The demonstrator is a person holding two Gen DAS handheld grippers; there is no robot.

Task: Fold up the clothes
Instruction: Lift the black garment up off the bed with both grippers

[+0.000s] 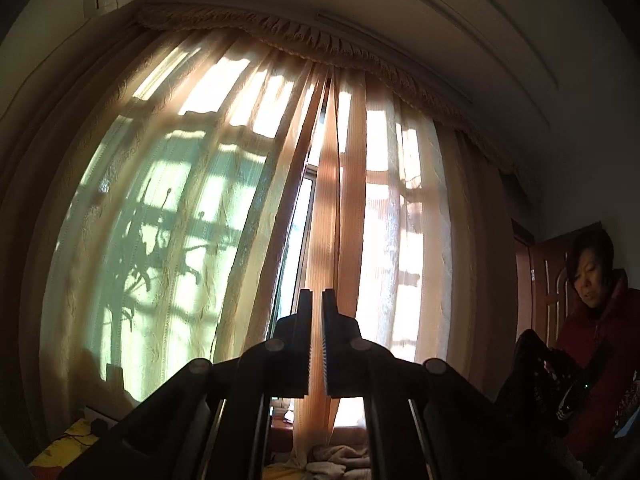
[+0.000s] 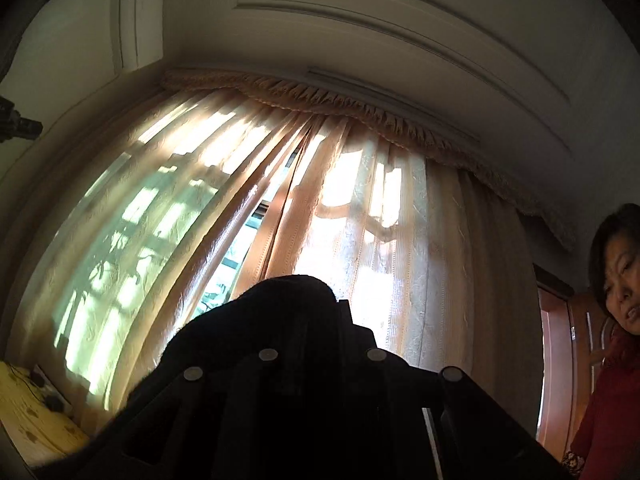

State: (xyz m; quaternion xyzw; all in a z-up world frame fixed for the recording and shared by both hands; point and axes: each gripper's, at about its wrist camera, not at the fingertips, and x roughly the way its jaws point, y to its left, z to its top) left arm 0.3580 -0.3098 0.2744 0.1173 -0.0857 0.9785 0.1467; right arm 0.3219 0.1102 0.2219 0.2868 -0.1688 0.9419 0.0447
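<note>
Left gripper (image 1: 317,300) fingers pressed together, empty; right gripper (image 2: 320,304) fingers hidden, pinching dark garment (image 2: 280,304).

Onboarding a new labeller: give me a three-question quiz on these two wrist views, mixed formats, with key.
1. True or false: the left hand-held gripper has a garment between its fingers.
2. Multiple choice: what drapes over the right hand-held gripper? A) yellow sheet B) black cloth C) white towel
3. Fill in: both cameras point up towards a sunlit ____.

Key
1. False. The fingers stand almost together with only backlit fabric of the window drape visible through the slit.
2. B. Dark cloth covers the fingertips, so the jaws themselves are hidden.
3. Curtain. A person in a red top sits at the right edge.
</note>
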